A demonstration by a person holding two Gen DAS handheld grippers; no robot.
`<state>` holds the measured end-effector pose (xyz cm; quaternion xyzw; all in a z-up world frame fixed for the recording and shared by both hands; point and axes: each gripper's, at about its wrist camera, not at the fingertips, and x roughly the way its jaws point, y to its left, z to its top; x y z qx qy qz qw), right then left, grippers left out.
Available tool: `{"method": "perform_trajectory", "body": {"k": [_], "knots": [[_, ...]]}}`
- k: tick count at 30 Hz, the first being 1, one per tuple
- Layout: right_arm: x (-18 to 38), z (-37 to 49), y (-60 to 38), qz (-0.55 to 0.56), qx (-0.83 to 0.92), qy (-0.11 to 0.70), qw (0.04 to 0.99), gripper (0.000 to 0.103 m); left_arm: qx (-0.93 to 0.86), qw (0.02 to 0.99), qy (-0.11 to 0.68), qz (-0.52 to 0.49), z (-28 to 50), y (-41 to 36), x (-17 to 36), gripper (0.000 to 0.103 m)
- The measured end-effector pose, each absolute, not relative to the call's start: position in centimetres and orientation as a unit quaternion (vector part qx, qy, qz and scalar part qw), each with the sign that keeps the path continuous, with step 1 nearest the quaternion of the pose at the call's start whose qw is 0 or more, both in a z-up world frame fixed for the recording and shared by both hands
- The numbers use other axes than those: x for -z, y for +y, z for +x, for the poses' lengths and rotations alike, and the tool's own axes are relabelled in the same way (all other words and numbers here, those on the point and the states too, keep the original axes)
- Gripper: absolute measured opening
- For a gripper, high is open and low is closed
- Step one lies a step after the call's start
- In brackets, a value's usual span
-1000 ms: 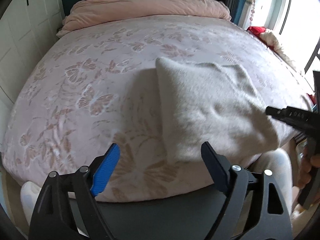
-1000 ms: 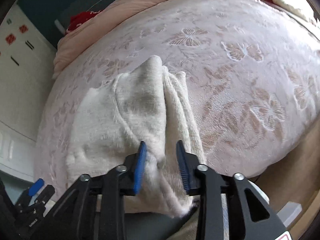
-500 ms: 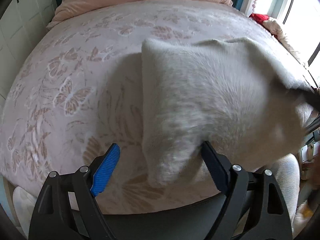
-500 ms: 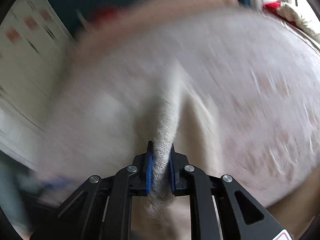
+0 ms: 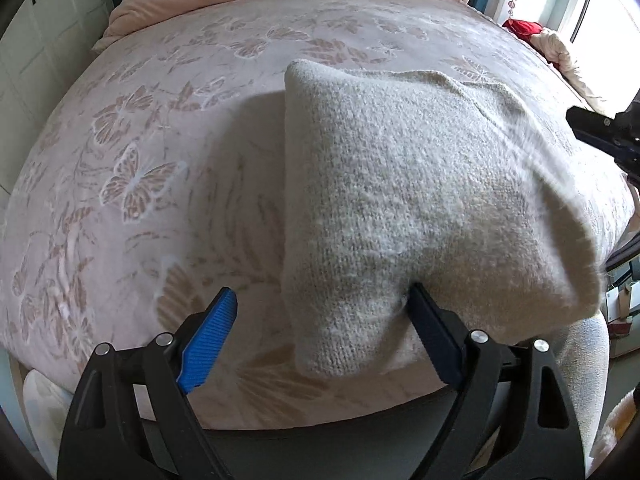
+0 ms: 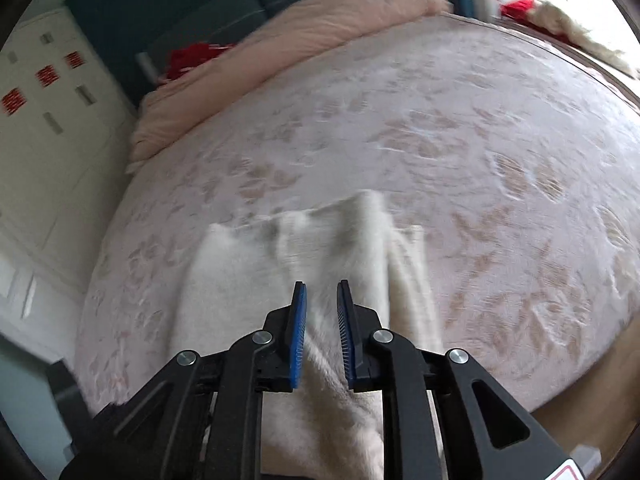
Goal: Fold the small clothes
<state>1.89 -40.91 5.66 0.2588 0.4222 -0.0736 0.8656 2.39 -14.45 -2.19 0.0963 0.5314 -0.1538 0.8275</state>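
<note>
Lying on bed (image 5: 168,128), folded knit (image 5: 408,200) runs lengthwise twd pillows.

A: Right view's smeared; does the right tool (image 6: 321,300) grip the knit garment (image 6: 320,248)?
B: Can't tell. In the left view, the frame cuts it off (image 5: 600,136).

Home bedroom, bed (image 5: 168,128), pink duvet (image 6: 304,36)
</note>
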Motion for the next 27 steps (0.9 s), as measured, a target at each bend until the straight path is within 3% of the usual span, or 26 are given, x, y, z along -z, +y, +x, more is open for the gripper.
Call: {"method": "perform_trajectory", "body": {"k": [5,8,10,12,13,17,22,24,27], "knots": [[-6.7,1.0,-38.5,0.236,0.018,0.42,0.876,0.019,0.153,0.829,0.528,0.101,2.5,-14.5,2.5,0.086],[0.3,2.6,-37.0,0.178,0.041,0.512,0.84,0.014,0.152,0.828,0.531,0.098,2.5,-14.4,2.6,0.086],[2.7,2.3,-37.3,0.181,0.046,0.503,0.844,0.01,0.154,0.828,0.531,0.097,2.4,-14.3,2.5,0.086],[0.7,2.3,-37.5,0.205,0.05,0.504,0.837,0.01,0.157,0.826,0.533,0.099,2.3,-14.1,2.3,0.086],[-1.1,2.2,-37.3,0.219,0.035,0.481,0.848,0.019,0.156,0.827,0.531,0.101,2.1,-14.0,2.1,0.086],[-4.6,2.6,-35.2,0.225,-0.026,0.453,0.862,0.02,0.159,0.832,0.526,0.077,1.6,-12.8,0.6,0.085],[-1.0,6.2,-30.2,0.209,-0.086,0.501,0.835,0.02,0.143,0.836,0.526,0.059,1.0,-10.2,-0.6,0.085],[3.3,7.8,-27.9,0.166,-0.08,0.542,0.82,0.013,0.132,0.835,0.531,0.057,1.0,-9.3,-0.6,0.085],[-0.3,7.9,-27.7,0.169,-0.071,0.522,0.833,0.018,0.123,0.835,0.535,0.046,1.2,-8.3,-0.7,0.085]]}}
